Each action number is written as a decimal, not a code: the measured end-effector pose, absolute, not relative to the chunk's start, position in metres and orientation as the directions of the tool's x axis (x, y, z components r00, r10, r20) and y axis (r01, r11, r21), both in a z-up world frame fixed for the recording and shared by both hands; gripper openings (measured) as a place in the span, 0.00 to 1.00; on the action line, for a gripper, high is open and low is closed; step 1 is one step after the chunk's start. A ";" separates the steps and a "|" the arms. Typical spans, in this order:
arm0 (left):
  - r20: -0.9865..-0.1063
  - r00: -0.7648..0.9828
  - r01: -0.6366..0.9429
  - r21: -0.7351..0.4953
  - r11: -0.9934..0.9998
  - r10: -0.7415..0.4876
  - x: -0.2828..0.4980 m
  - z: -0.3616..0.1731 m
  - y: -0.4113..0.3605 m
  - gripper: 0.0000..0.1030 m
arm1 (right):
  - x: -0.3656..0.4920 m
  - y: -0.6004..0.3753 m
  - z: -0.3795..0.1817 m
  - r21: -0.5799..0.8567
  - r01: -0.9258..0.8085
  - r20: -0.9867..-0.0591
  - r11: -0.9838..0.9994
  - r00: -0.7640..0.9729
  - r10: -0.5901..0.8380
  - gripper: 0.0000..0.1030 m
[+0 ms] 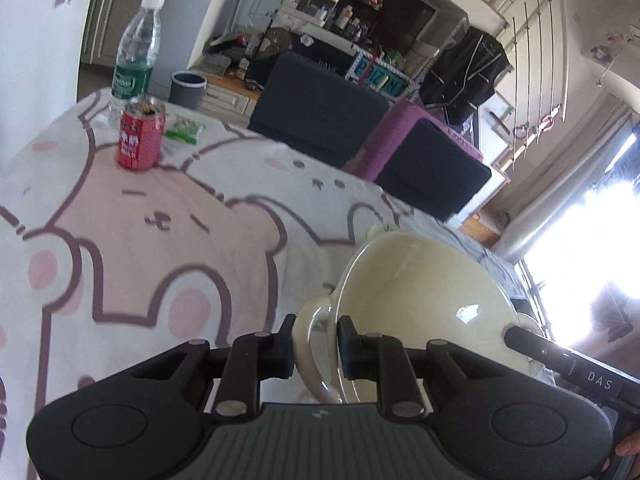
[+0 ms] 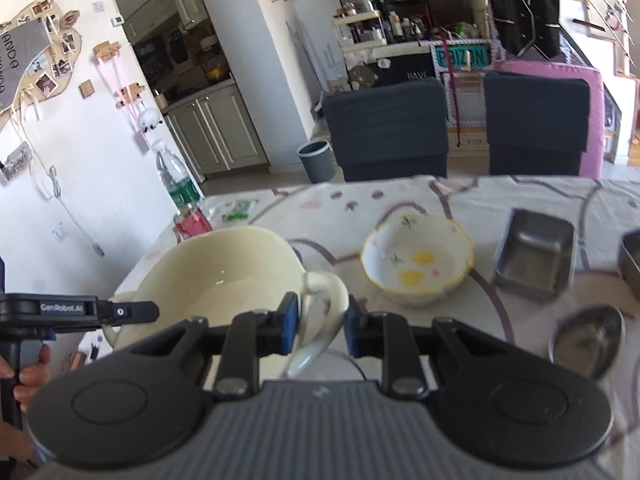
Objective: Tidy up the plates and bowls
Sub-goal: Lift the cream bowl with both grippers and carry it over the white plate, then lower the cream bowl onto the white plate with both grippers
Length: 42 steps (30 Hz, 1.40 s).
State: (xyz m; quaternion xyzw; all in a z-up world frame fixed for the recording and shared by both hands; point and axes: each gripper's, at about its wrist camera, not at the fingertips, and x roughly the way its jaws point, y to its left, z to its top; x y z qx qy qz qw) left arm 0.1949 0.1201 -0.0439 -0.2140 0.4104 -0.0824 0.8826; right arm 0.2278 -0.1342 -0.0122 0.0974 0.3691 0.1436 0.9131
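Observation:
A cream bowl [image 1: 420, 280] with a loop handle on each side is held between my two grippers above the bear-print tablecloth [image 1: 168, 240]. My left gripper [image 1: 316, 346] is shut on one handle [image 1: 308, 320]. The tip of my right gripper [image 1: 520, 340] shows at the bowl's far rim. In the right wrist view the same cream bowl [image 2: 224, 272] fills the left centre. My right gripper [image 2: 322, 324] is shut on its other handle [image 2: 328, 292], and the left gripper [image 2: 132, 312] grips the opposite side. A small flowered bowl [image 2: 418, 264] sits on the cloth to the right.
A red can [image 1: 140, 140], a water bottle [image 1: 136, 56] and a green packet [image 1: 184, 130] stand at the table's far corner. Two steel tins [image 2: 534, 256] [image 2: 632, 256] and a round steel bowl [image 2: 588, 340] lie to the right. Two dark chairs [image 2: 388, 128] back the far edge.

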 end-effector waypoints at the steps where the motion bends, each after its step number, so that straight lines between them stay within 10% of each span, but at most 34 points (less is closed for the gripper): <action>1: -0.699 0.636 -0.028 -0.445 0.895 -0.327 0.193 -0.048 0.118 0.22 | 0.225 -0.135 -0.015 0.282 -0.183 -0.657 0.942 0.679 0.328 0.27; 42: -0.776 0.558 0.107 -0.283 0.953 -0.294 0.185 -0.133 0.105 0.27 | 0.211 -0.099 -0.064 0.118 -0.265 -0.759 0.957 0.597 0.259 0.23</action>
